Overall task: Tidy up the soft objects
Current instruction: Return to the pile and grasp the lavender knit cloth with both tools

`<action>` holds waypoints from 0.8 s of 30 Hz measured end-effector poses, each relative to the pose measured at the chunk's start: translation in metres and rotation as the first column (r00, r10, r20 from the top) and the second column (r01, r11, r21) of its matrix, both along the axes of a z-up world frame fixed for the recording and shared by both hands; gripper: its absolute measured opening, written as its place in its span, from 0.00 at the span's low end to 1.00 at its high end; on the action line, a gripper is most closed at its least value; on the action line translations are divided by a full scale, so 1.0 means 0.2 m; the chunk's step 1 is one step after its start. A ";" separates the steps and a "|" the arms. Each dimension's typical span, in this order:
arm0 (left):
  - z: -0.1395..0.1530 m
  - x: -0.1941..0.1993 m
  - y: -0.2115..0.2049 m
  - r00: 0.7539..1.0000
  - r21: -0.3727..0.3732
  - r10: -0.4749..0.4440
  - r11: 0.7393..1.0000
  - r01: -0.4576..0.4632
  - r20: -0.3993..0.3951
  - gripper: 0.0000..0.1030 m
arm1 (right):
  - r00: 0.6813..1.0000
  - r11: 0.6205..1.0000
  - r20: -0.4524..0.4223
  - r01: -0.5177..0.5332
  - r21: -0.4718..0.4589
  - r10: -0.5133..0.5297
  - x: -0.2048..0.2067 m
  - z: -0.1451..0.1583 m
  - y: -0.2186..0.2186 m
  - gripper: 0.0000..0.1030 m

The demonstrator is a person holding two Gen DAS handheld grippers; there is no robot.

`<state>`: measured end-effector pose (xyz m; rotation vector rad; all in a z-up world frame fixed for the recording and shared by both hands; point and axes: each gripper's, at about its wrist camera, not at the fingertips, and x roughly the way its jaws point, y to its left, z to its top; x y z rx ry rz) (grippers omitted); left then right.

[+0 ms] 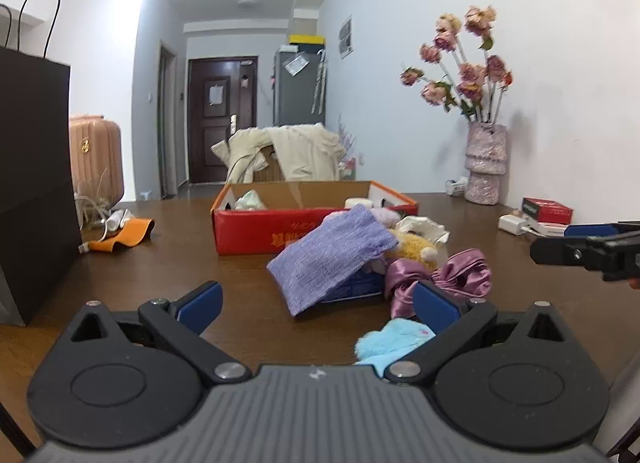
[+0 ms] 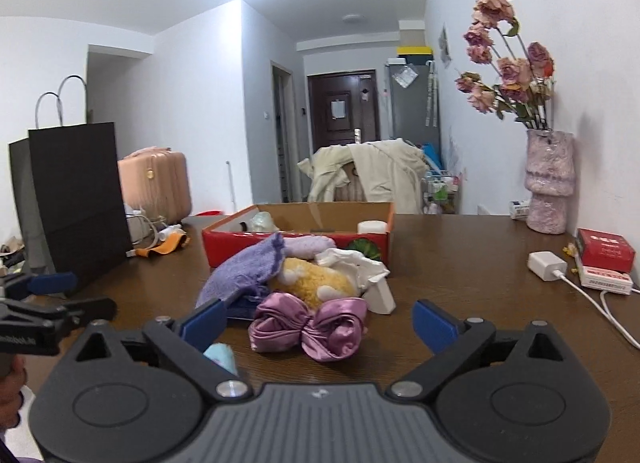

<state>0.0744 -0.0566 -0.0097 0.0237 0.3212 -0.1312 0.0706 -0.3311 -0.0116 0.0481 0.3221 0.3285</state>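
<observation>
Soft things, the satin bow (image 2: 310,329) nearest, lie heaped on the table (image 2: 480,263) before the red box (image 2: 296,241), so with your right gripper (image 2: 316,323) and left gripper (image 1: 316,305) both spread empty, straddle 1 item squarely before squeezing.

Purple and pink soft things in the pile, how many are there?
3. A knitted purple cloth drapes over the pile's left side, a pale lilac fluffy piece lies behind against the red cardboard box, and a shiny pink satin bundle sits nearest. More may be hidden underneath.
</observation>
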 end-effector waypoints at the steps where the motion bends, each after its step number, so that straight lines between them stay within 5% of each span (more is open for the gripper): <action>1: -0.01 0.03 0.01 1.000 -0.005 0.013 1.000 -0.013 -0.017 1.00 | 1.000 1.000 -0.002 -0.017 0.001 0.017 0.00 -0.01 0.01 0.95; 13: -0.07 0.41 0.14 0.980 -0.154 0.105 0.979 -0.132 -0.171 0.96 | 0.993 0.996 -0.075 -0.087 0.009 0.088 0.26 -0.05 0.13 0.83; 20: -0.14 0.72 0.21 0.965 -0.274 0.033 0.956 -0.107 -0.260 0.85 | 0.985 0.990 -0.106 -0.136 0.036 0.139 0.56 -0.03 0.25 0.73; 24: -0.21 0.84 0.28 0.943 -0.395 -0.051 0.914 -0.088 -0.329 0.81 | 0.979 0.987 -0.123 -0.157 0.035 0.161 0.74 -0.04 0.34 0.65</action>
